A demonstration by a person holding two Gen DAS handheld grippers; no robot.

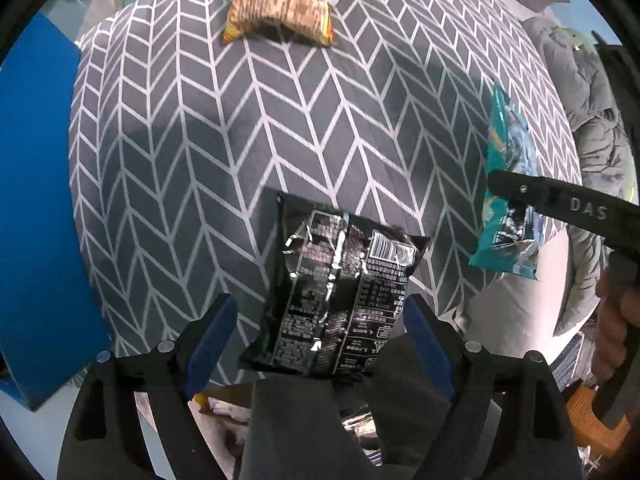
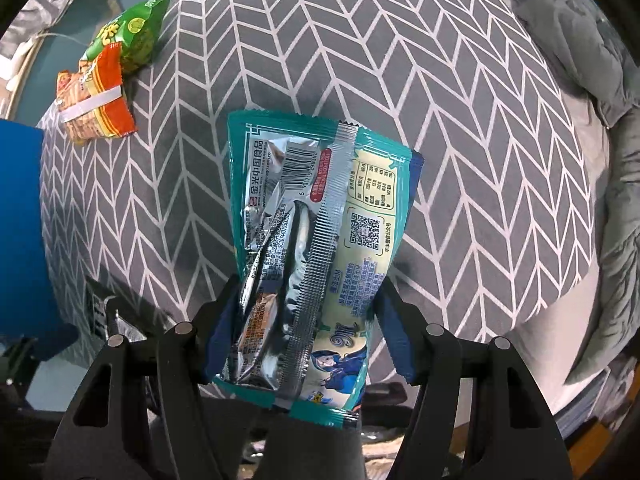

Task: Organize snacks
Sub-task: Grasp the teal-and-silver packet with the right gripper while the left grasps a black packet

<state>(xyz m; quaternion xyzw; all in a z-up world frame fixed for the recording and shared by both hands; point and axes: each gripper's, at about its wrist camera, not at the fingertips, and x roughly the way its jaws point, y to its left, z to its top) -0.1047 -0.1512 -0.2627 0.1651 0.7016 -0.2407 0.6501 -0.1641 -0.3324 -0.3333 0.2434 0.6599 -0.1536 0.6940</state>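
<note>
My left gripper point(image 1: 318, 320) is open, its blue pads either side of a black snack packet point(image 1: 340, 300) that lies at the near edge of the table, apart from both pads. My right gripper point(image 2: 308, 320) is shut on a teal snack packet point(image 2: 316, 240) and holds it above the table; the teal packet also shows in the left wrist view point(image 1: 508, 184) with the right gripper's finger across it. An orange packet point(image 2: 94, 96) and a green packet point(image 2: 128, 36) lie at the far left; the orange one also shows at the far edge in the left wrist view point(image 1: 280, 4).
The table is covered by a grey cloth with white herringbone lines point(image 1: 240, 140). A blue box point(image 1: 36, 200) stands at the table's left side. Grey padded clothing point(image 2: 580, 60) lies at the right. Clutter shows on the floor below the near edge.
</note>
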